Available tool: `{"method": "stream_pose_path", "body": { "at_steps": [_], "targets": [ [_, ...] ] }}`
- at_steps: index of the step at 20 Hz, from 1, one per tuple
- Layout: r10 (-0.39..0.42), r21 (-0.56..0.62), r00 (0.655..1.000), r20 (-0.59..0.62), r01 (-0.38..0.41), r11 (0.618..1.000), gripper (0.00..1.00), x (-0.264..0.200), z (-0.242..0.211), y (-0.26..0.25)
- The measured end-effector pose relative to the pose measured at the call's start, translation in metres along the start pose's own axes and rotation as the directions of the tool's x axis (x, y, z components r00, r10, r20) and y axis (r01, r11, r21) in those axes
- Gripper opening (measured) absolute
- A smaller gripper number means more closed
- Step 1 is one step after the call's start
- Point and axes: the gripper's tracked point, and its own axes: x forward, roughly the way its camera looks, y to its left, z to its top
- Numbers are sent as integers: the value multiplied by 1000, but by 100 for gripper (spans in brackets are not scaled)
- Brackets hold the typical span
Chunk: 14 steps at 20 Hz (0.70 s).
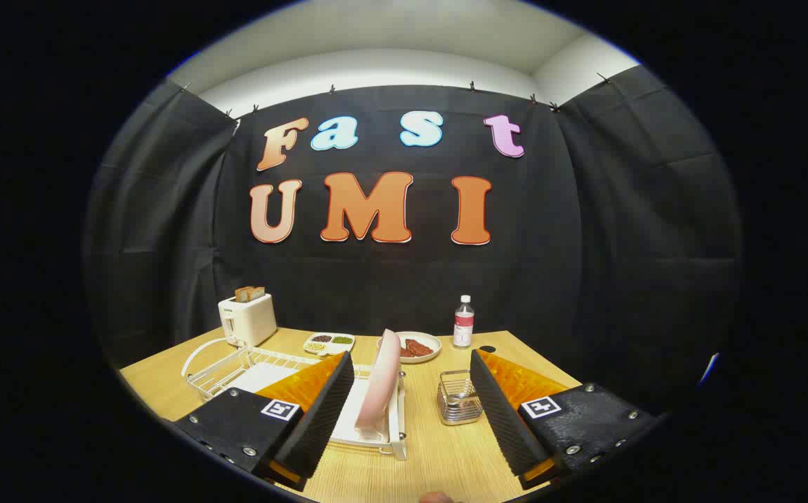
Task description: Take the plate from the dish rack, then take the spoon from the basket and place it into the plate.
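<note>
The tongs (409,409) are spread wide, nothing between the ribbed black fingers (320,412), and they hang above the near part of the light wooden surface (439,454).

The landmark is the white wire dish rack (236,370) on that surface. The pale pink round plate (380,381) stands on edge in the rack's right end, upright with a slight lean, just ahead of the tongs and nearer the left finger. The small square metal wire basket (458,398) sits just right of the rack, close to the inner face of the right finger; whether it holds the spoon cannot be told.

Behind the rack's left end stands a cream toaster (247,320) with two slices of bread (249,293) sticking up. Beyond the rack lie a white divided dish of small foods (329,342) and a white bowl with reddish-brown pieces (421,347). Right of that bowl stands a clear plastic bottle with a white cap (463,322).
</note>
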Motion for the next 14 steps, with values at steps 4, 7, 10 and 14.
{"method": "stream_pose_path", "body": {
  "at_steps": [4, 7, 10, 14],
  "targets": [
    [9, 3, 1000, -3, -9, 1000, 99, 3, 0, 1],
    [6, -11, 1000, 4, -6, 1000, 99, 5, 3, 1],
    [7, -12, 1000, -5, -7, 1000, 99, 7, 0, 3],
    [6, 3, 1000, -19, -6, 1000, 99, 8, -4, 2]
  ]
}}
